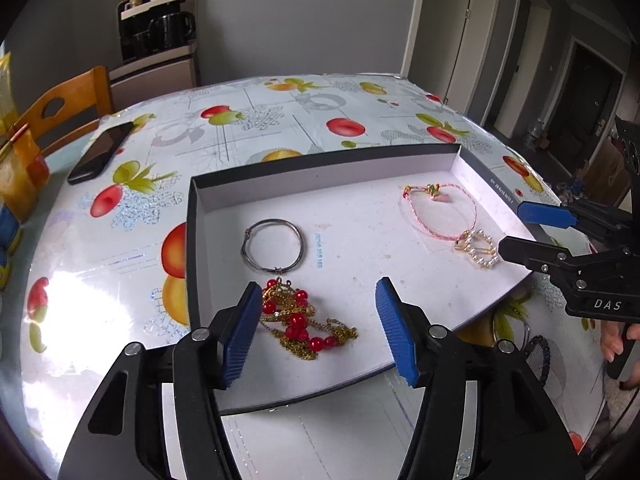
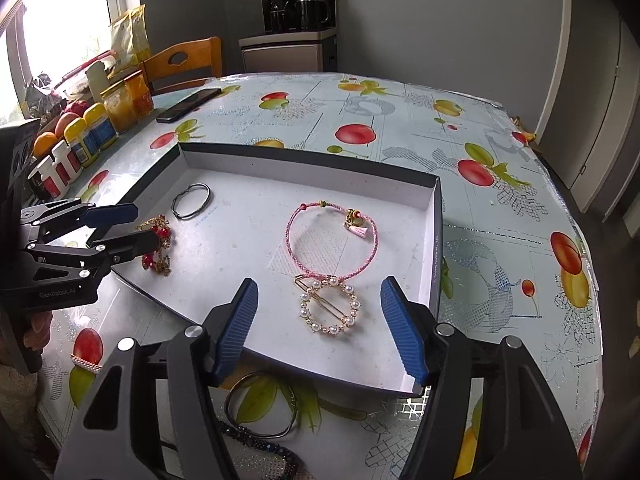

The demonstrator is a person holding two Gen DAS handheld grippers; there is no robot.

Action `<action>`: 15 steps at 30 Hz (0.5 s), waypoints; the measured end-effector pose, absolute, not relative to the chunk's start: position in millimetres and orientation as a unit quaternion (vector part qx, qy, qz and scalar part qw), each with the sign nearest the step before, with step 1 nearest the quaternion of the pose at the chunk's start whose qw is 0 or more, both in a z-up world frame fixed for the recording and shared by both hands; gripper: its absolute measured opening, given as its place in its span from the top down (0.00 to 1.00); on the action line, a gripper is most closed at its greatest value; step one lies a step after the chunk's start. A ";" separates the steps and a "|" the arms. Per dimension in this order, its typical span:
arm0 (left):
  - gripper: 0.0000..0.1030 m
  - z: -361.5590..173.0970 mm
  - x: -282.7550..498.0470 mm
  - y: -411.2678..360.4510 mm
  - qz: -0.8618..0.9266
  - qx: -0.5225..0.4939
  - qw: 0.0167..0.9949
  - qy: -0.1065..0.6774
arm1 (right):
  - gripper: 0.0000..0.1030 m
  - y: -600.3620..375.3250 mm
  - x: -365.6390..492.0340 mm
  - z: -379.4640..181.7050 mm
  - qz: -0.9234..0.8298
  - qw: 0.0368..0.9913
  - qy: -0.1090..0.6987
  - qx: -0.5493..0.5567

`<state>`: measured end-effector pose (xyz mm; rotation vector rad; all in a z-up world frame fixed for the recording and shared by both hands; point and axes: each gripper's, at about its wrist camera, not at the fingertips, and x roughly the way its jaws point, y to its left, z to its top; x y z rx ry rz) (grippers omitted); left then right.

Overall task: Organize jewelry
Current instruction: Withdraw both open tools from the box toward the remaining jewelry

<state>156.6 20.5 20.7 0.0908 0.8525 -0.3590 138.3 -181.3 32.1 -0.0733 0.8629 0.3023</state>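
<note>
Both claws released, holding nothing. Left gripper (image 1: 318, 330) over red-bead chain (image 1: 298, 328); right gripper (image 2: 320, 326) over pearl ring clip (image 2: 330, 308), touching pink cord bracelet (image 2: 332, 240) at 12 o'clock in tray (image 2: 436, 240). Advice: pinch clip rim only, avoid cord.

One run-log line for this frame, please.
left gripper: open, above red bead necklace | right gripper: open, above pearl hair clip | box

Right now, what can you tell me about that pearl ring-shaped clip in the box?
The pearl clip is a gold-coloured ring set with white pearl-like beads, crossed by a slim gold clasp bar. It lies flat on the white floor of the box, near its right wall. Its upper edge meets the pink cord bracelet. The right gripper hangs open around it, not touching.
</note>
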 end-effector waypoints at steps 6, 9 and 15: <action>0.25 47.8 138.1 24.6 -0.159 0.049 0.910 0.380 | 0.27 -193.4 122.8 48.1 0.152 0.907 0.392 -0.011; 0.21 55.0 126.8 27.0 -0.153 0.057 0.914 0.372 | 0.17 -199.6 112.0 56.6 0.155 0.913 0.377 0.003; 0.17 60.5 106.3 34.3 -0.137 0.070 0.918 0.366 | 0.06 -210.6 93.8 69.8 0.154 0.922 0.355 0.019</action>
